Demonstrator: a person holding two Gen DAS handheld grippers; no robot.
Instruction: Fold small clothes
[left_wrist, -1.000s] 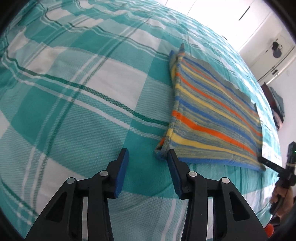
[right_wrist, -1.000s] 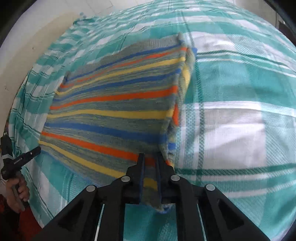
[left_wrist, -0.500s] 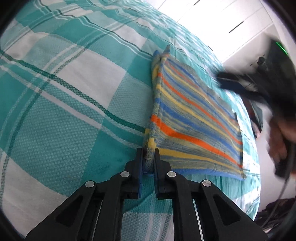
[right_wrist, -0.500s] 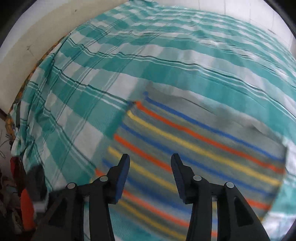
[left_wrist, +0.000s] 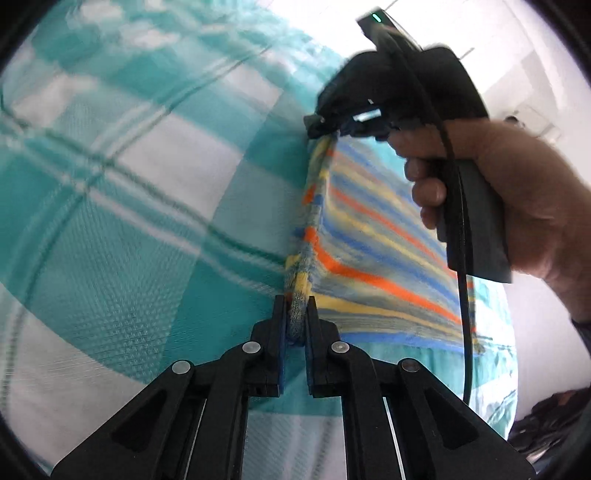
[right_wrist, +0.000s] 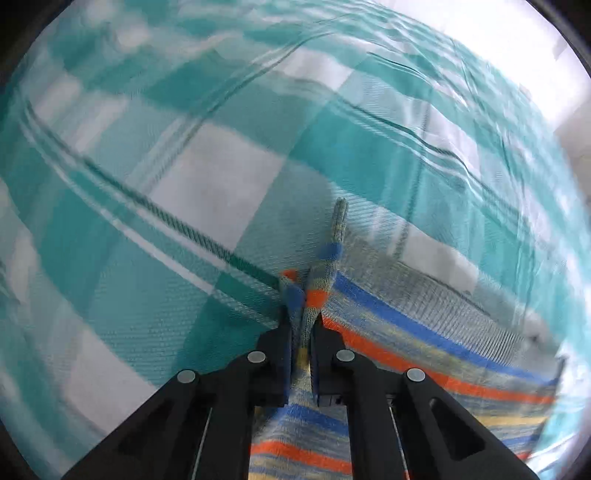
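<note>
A small knitted garment (left_wrist: 373, 254) with orange, blue, yellow and grey stripes lies folded on the teal and white checked bedspread (left_wrist: 147, 206). My left gripper (left_wrist: 296, 314) is shut on the near corner of its folded left edge. In the left wrist view my right gripper (left_wrist: 325, 127), held in a person's hand (left_wrist: 517, 192), pinches the far corner of that same edge. The right wrist view shows the right gripper (right_wrist: 303, 325) shut on the garment (right_wrist: 424, 343), with a bunched tip of cloth sticking out past the fingers. The edge between both grips is raised off the bed.
The bedspread (right_wrist: 166, 192) spreads wide to the left of the garment, with a few wrinkles (right_wrist: 424, 129) further off. A black cable (left_wrist: 461, 258) hangs from the right gripper across the garment. White walls and dark items (left_wrist: 546, 424) lie beyond the bed's right edge.
My right gripper let go of one corner, swept across the garment with jaws open, and has shut on the far corner. My left gripper closed on the near corner and lifted it slightly.
</note>
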